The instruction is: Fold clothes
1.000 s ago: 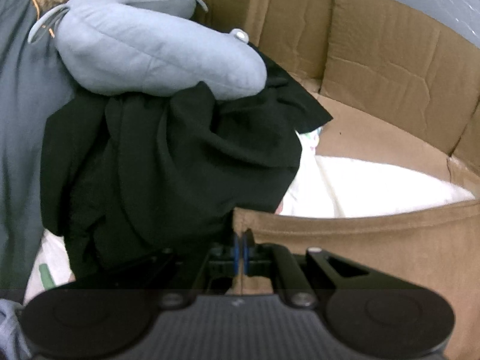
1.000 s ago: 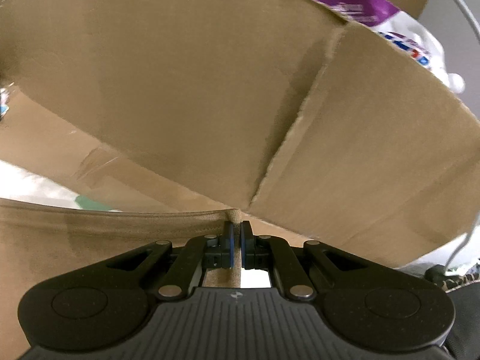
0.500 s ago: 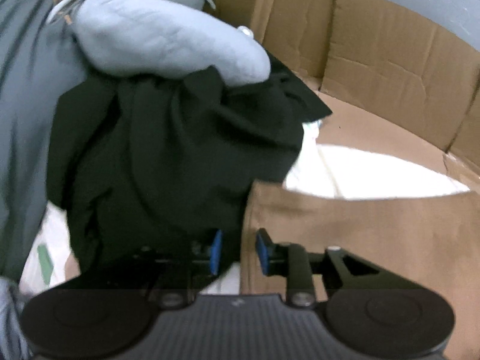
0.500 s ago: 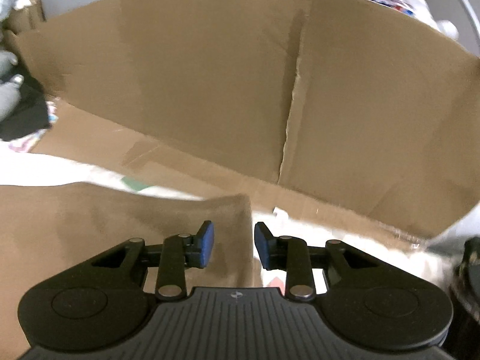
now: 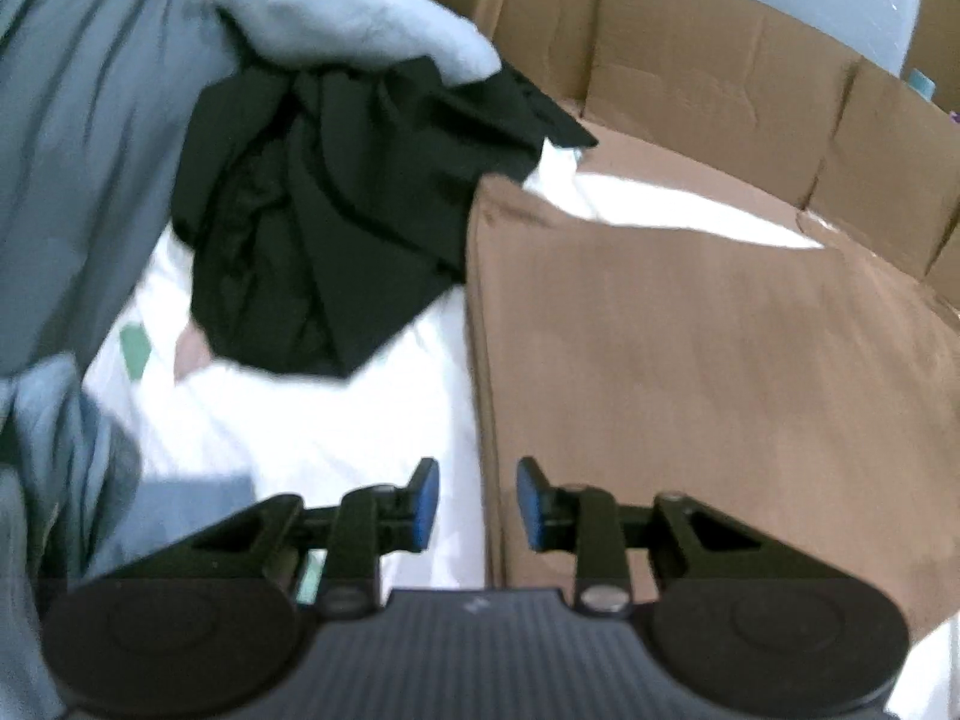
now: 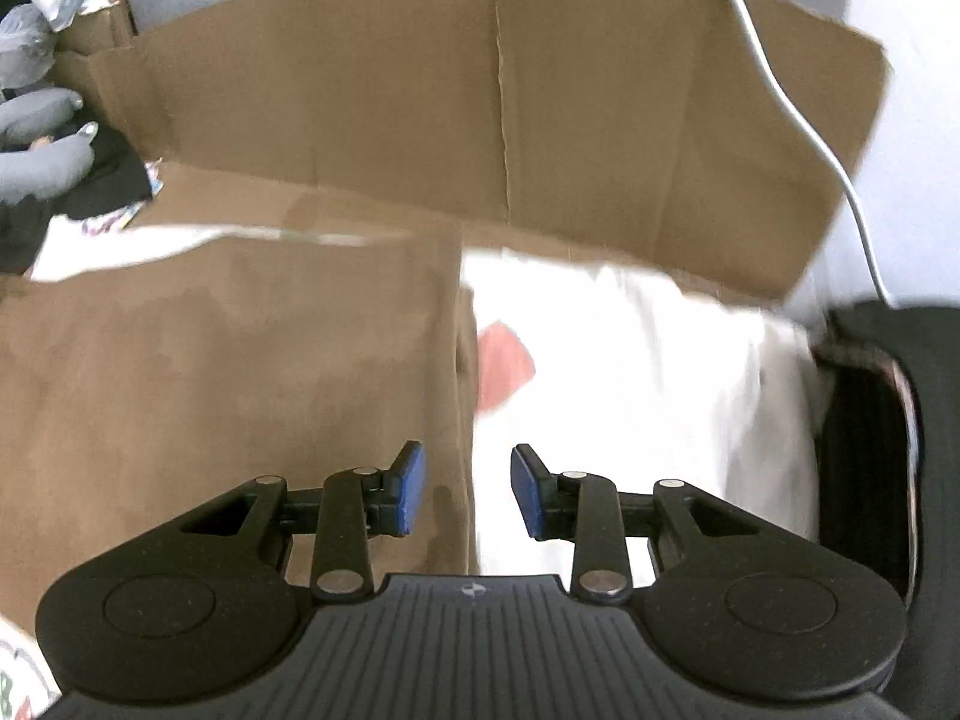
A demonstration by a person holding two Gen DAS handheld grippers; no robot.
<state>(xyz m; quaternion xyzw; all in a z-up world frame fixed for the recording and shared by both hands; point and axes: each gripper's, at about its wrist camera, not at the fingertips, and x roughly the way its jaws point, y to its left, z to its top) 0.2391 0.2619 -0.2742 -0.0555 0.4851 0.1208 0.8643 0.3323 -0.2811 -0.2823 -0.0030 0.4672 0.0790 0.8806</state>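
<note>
Cardboard walls [image 6: 498, 90] enclose a white sheet [image 5: 312, 420] that serves as the work surface. A brown cloth [image 5: 690, 360], the item under fold, lies flat on that sheet. A second ago both claws were pinched shut on its edge; both have since let go and drawn back, and the cloth has dropped flat from where it was held up. The left claw [image 5: 477, 504] now stands with its blue pads [image 5: 427, 501] apart and nothing between them; the left edge of the cloth runs directly ahead of its gap. The right claw [image 6: 467, 495] is likewise apart and empty, with the right edge of the same cloth [image 6: 228, 372] running ahead of its left pad. Judgement: one fold has been laid and released, and the next step would be a fresh grip on an edge or corner for a further fold; the cloth appears smooth enough to proceed. Only the left view shows the unfolded backlog ahead and to the left of the claw: a black garment [image 5: 336, 210] heaped beside the brown cloth, a pale blue garment [image 5: 360, 24] on top of it, and grey-blue fabric [image 5: 78, 138] further left. Only the right view shows a white cable [image 6: 804, 120] hanging ahead to the right and a dark ribbed object [image 6: 864, 450] at far right, which cannot be identified.
</note>
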